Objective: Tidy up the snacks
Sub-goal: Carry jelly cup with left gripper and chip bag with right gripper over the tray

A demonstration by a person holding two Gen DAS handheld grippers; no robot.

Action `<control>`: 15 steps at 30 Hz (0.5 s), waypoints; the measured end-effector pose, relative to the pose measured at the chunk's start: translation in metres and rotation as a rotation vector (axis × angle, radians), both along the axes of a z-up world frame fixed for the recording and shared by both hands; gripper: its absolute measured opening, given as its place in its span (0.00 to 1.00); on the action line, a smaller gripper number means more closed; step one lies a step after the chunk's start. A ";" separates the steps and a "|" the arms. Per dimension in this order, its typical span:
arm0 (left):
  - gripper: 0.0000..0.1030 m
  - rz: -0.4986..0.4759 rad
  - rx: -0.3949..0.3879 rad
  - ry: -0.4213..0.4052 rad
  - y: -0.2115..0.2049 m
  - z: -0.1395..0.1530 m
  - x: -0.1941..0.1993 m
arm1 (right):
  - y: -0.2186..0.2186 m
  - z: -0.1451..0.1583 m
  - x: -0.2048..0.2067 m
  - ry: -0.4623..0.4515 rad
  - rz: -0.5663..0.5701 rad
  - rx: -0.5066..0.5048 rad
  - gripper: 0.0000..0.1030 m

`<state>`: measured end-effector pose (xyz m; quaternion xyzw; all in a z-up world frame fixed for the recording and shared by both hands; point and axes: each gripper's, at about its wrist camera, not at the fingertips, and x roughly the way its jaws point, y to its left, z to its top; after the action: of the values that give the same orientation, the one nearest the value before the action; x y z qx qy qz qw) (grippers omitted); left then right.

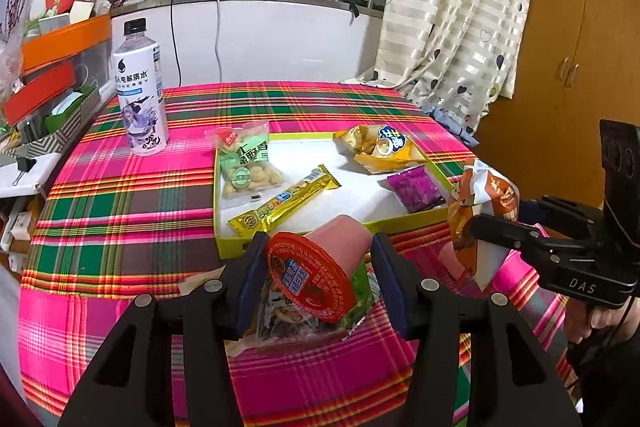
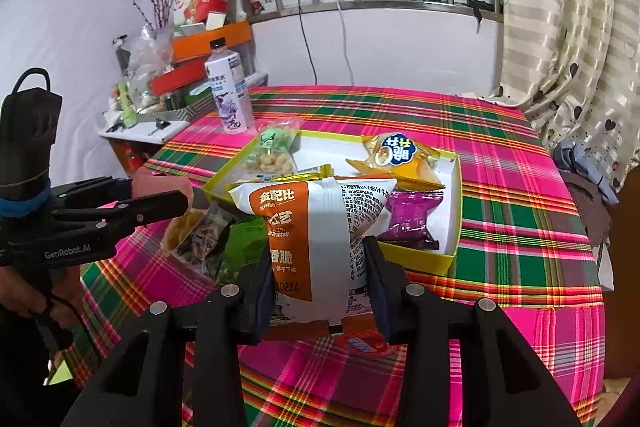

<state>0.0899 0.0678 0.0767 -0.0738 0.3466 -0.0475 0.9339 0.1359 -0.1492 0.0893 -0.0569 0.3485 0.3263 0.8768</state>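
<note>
The left gripper point(image 1: 320, 267) has its fingers point(image 1: 252, 279) about half open and pressed on a pink jelly cup point(image 1: 320, 259), held above the plaid surface point(image 1: 120, 211). The cup lies tilted on its side: its red foil lid faces the camera and its narrower base points away toward the tray point(image 1: 224, 227), so its long axis runs roughly along the fingers. Loose packets point(image 1: 288, 323) lie on the cloth beneath it. The right gripper point(image 2: 320, 287) has its fingers point(image 2: 378, 291) closed partway on an orange-and-white bag point(image 2: 320, 239), held upright with its long axis vertical and its sealed top edge up, just in front of the tray's near rim. In the tray lie a peanut pack point(image 1: 244, 163), a yellow bar point(image 1: 284, 203) set diagonally with one end toward the near left corner, a yellow bag point(image 1: 380, 147) and a purple packet point(image 1: 416, 187). A bottle point(image 1: 140, 91) stands upright on the surface, left of the tray. Another red-lidded item point(image 2: 360, 343) lies below the right gripper.
</note>
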 end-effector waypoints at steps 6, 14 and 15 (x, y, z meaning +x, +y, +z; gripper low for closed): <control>0.51 0.003 -0.005 0.006 0.002 -0.001 0.008 | -0.011 0.003 0.009 -0.010 -0.037 0.002 0.38; 0.51 0.014 -0.003 -0.006 0.008 0.002 0.026 | -0.023 0.007 0.024 -0.024 -0.085 0.001 0.38; 0.51 0.015 -0.002 -0.007 0.009 0.003 0.029 | -0.024 0.007 0.027 -0.026 -0.090 0.003 0.38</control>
<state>0.1187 0.0769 0.0794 -0.0772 0.3427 -0.0409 0.9354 0.1629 -0.1728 0.0968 -0.0439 0.3389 0.2862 0.8952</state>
